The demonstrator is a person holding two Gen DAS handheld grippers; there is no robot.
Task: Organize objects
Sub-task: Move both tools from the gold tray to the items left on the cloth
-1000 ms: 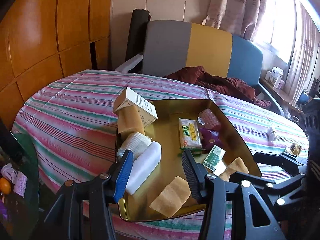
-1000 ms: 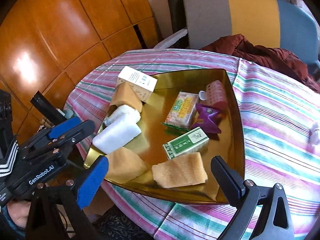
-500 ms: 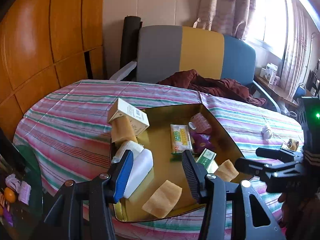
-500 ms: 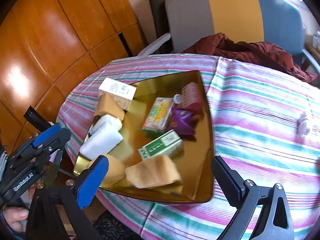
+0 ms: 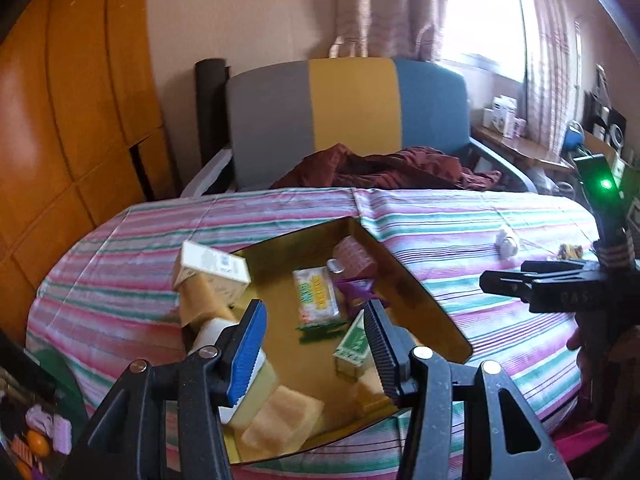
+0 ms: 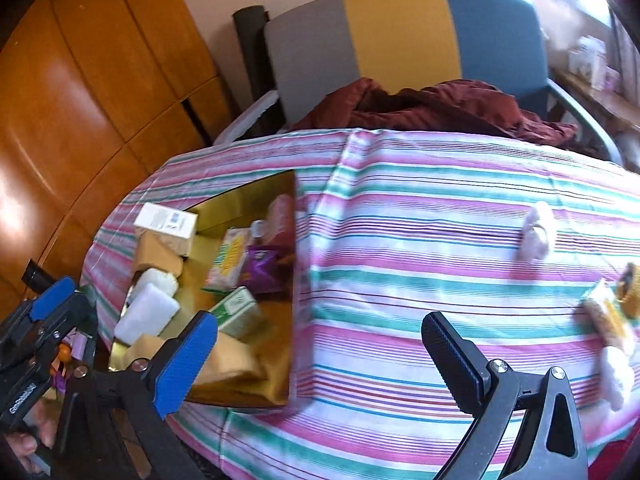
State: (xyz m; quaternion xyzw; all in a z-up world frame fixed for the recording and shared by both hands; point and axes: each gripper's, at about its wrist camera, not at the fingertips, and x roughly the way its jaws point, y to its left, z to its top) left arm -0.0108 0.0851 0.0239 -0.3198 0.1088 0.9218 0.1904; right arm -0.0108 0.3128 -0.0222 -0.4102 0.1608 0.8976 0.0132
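Note:
A gold tray (image 5: 416, 292) (image 6: 280, 364) on the striped table holds several items: a white box (image 5: 212, 266), a yellow snack pack (image 5: 316, 296), a purple packet (image 5: 358, 290), a green box (image 5: 354, 338), tan sponges (image 5: 282, 416) and a white block (image 6: 146, 314). My left gripper (image 5: 312, 352) is open and empty above the tray's near edge. My right gripper (image 6: 320, 354) is open and empty over the cloth right of the tray. A white crumpled item (image 6: 536, 236) (image 5: 506, 240) and small snacks (image 6: 612, 312) lie loose on the cloth.
A grey, yellow and blue chair (image 5: 348, 116) with a dark red cloth (image 5: 384, 168) stands behind the table. Wooden panels (image 5: 60, 120) are on the left. The right gripper's body (image 5: 560, 292) shows at the right of the left wrist view. A shelf with small things (image 5: 504, 120) stands by the window.
Both grippers have pulled back and up from the tray. The right gripper has swung to the right, over the cloth toward the loose items. Both stayed open.

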